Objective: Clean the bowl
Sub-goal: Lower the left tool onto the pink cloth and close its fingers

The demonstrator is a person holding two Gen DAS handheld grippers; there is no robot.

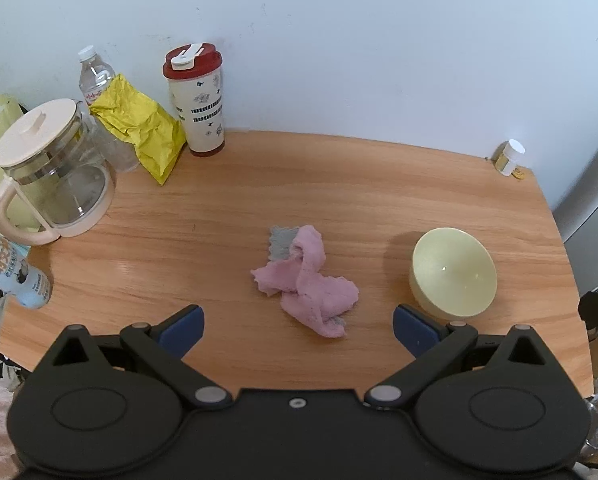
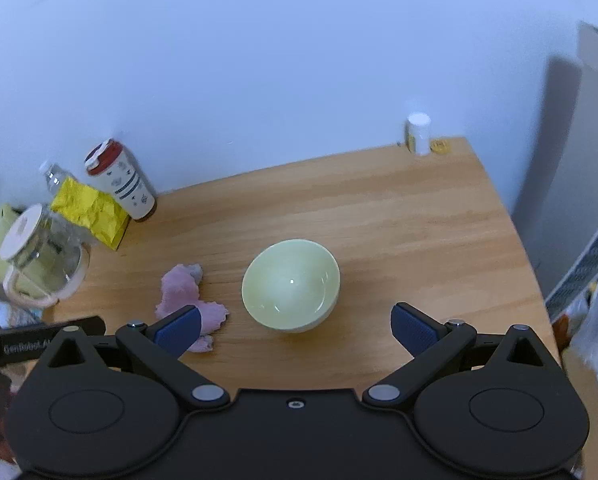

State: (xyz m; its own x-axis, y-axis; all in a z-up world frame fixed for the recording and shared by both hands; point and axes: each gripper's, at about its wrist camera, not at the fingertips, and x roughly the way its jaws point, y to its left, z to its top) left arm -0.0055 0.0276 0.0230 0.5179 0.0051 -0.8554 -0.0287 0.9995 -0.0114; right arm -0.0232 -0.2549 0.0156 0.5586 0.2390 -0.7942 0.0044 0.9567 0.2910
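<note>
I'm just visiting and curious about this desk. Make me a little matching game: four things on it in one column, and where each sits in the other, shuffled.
Things:
1. bowl
2. cloth
3. tumbler
4. small white-capped bottle

Places:
A. far right corner of the table
B. by the wall, next to the yellow bag
C. mid-table, just left of the bowl
D. straight ahead of the open right gripper

Pairs: 1-D, 2-C, 3-B, 4-A
</note>
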